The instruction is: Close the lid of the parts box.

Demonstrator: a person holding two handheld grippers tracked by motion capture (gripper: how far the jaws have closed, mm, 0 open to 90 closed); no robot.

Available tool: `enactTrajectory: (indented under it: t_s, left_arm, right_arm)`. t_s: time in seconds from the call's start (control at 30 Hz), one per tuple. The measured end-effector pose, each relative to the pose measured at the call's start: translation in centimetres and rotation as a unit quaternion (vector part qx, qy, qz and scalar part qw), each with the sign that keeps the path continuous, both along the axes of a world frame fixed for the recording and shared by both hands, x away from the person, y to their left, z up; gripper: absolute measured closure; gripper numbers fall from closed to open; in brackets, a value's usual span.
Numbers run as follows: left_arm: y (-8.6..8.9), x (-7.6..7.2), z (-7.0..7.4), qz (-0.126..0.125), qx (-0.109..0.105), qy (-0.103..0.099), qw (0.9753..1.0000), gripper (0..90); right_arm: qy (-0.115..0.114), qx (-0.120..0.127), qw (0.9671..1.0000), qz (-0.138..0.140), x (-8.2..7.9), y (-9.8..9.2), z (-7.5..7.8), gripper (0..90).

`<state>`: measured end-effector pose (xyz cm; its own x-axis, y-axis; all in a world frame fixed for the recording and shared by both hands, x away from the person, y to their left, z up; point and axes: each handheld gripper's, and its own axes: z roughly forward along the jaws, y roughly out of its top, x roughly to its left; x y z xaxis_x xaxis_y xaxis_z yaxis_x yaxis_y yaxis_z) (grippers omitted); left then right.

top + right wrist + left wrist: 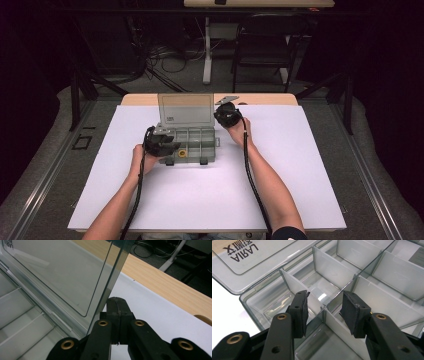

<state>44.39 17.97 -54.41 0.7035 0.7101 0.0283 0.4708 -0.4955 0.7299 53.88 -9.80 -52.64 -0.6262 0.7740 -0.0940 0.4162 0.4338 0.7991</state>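
White sheet point(200, 190) covers the table under both your hands, and the smoky clear box point(192, 145) sits on it between your grippers, its lid point(186, 109) standing upright at the far side.

Your right gripper point(227, 114) is at the lid's right edge. In the right gripper view its jaws are pressed together with nothing seen between them, and the lid edge point(107, 287) rises just left of them, touching or nearly touching the left jaw; I can't tell which. It looks as if you are steadying the lid with the side of the jaws, not pinching it. Keep that pressure light and square to the lid, since a thin plastic hinge will twist if you push from one corner.

Your left gripper point(324, 307) hangs over the box's near left corner with its jaws set at a middling gap, holding nothing. A divider point(337, 325) runs straight ahead between the pads point(352, 312), and empty cells lie to either side and beyond. If you mean to reach into a cell, shift sideways first so both pads clear the divider; coming straight down would land one jaw on its top edge.

Smallest of all, a yellow piece point(182, 153) lies in a front cell just right of your left gripper in the high view. Approach it from above with the jaws no wider than the cell.
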Motion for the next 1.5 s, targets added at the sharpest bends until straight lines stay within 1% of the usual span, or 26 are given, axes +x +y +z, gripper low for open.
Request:
enactTrajectory:
  t_s: [0.27, 0.33, 0.57, 0.9, 1.0, 1.2, 1.23, 1.27, 1.33, 1.5]
  left_arm:
    - [0.0, 0.0, 0.0, 0.0, -0.001, 0.0, 1.0, 56.9]
    - [0.0, 0.0, 0.0, 0.0, -0.002, -0.001, 1.0, 56.8]
    - [0.0, 0.0, 0.0, 0.0, -0.002, -0.001, 1.0, 56.8]
    - [0.1, 0.0, -0.1, 0.0, -0.005, -0.003, 1.0, 56.5]
    - [0.2, 0.1, -0.1, -0.001, -0.012, 0.001, 0.9999, 56.0]
    - [0.1, 0.0, -0.1, 0.001, -0.011, 0.0, 0.9999, 55.8]
    - [0.1, 0.0, -0.1, 0.003, -0.01, -0.001, 0.9999, 55.6]
    - [0.0, 0.0, -0.1, 0.003, -0.004, -0.002, 1.0, 55.5]
    - [0.0, 0.0, -0.1, 0.005, -0.004, -0.004, 1.0, 55.3]
    - [0.0, 0.0, -0.1, 0.003, -0.004, -0.004, 1.0, 54.9]
  right_arm:
    - [-0.009, 0.007, 0.9999, 0.001, -0.2, -0.1, 0.4, 90.0]
    - [-0.015, 0.009, 0.9998, 0.003, -0.3, -0.1, 0.5, 90.0]
    - [-0.021, 0.008, 0.9997, 0.008, -0.5, -0.2, 0.9, 90.0]
    - [-0.035, 0.016, 0.9991, 0.014, -0.9, -0.4, 1.3, 90.0]
    - [-0.045, 0.022, 0.9987, 0.015, -1.1, -0.4, 1.6, 90.0]
    - [-0.057, 0.024, 0.9979, 0.022, -1.3, -0.6, 2.1, 90.0]
    - [-0.06, 0.023, 0.9977, 0.022, -1.3, -0.6, 2.2, 90.0]
    - [-0.062, 0.023, 0.9976, 0.023, -1.4, -0.6, 2.3, 90.0]
    - [-0.069, 0.026, 0.997, 0.024, -1.5, -0.6, 2.5, 90.0]
    - [-0.076, 0.03, 0.9962, 0.029, -1.7, -0.7, 2.8, 90.0]
